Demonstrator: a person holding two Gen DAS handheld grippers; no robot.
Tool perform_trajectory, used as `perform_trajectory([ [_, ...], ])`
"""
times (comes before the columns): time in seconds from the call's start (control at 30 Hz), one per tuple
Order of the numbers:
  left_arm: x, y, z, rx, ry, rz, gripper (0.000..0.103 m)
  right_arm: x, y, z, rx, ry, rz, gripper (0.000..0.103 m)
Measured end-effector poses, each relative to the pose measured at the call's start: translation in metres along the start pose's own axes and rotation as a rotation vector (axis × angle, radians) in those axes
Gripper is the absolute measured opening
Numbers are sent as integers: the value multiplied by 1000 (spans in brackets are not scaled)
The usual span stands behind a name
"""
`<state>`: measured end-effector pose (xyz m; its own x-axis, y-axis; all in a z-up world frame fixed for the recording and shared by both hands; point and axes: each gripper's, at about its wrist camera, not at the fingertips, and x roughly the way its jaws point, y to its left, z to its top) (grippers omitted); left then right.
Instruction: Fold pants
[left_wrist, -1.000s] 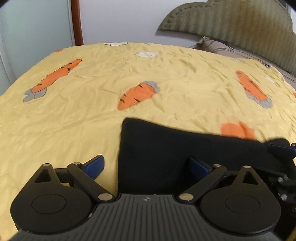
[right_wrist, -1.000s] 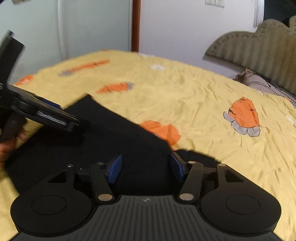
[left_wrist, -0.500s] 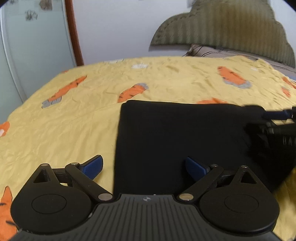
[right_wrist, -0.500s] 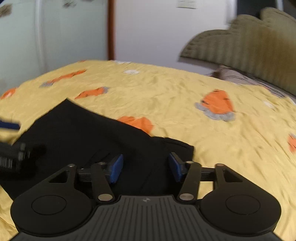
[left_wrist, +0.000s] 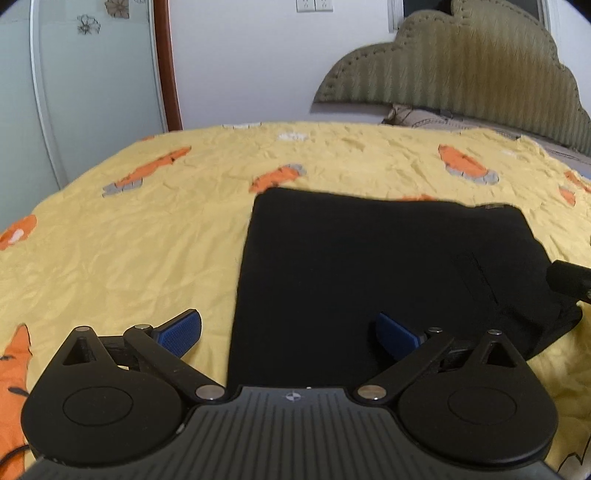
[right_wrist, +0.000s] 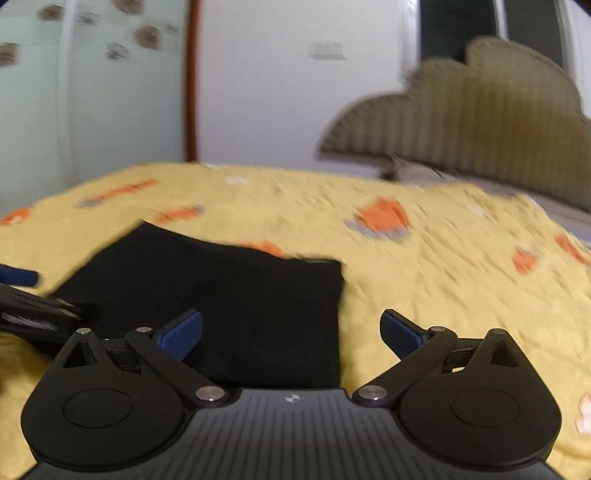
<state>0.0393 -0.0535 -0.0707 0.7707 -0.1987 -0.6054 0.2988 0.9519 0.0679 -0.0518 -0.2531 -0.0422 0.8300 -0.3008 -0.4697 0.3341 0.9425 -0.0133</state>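
The pants (left_wrist: 369, 273) lie as a compact black rectangle on the bed (left_wrist: 129, 243), edges mostly square, one loose flap sagging at the right near corner. We judge the folding close to done, and what's left is tidying. Our left claw (left_wrist: 288, 332) hangs released over the pants' left edge, holding nothing. Our right claw (right_wrist: 291, 332) is released too, straddling the right edge, empty. That view is blurred, so fine creases are hard to read. To finish well, we'd tuck that sagging corner under and press along the edges without dragging the stack across the wrinkled sheet (right_wrist: 443, 277). Against a second ago, both cameras sit higher and further back, so more of the rectangle shows. The right claw's fingers, narrow then over the cloth, now stand wide apart. The left claw no longer crosses the right view, with only its tip at the left margin.
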Motion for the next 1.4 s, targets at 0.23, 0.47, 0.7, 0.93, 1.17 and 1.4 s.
perform_trajectory([
  [0.23, -6, -2, -4, 18, 8, -12, 103, 30, 23, -24, -84, 114, 42, 103],
  [0.47, -15, 0, -6, -22, 21, -16, 103, 6, 21, -15, -3, 123, -52, 103],
  [0.7, -23, 2, -11, -40, 24, -21, 103, -1, 33, -27, 23, 181, -35, 103],
  [0.93, -32, 3, -17, -51, 21, -19, 103, -4, 43, -36, 22, 220, -16, 103],
  [1.17, -43, 9, -21, -18, 71, -86, 100, -11, 46, -35, 22, 214, 4, 103],
  [1.4, -44, 21, -43, 80, 103, -109, 89, -21, 27, -34, 73, 171, 35, 103],
])
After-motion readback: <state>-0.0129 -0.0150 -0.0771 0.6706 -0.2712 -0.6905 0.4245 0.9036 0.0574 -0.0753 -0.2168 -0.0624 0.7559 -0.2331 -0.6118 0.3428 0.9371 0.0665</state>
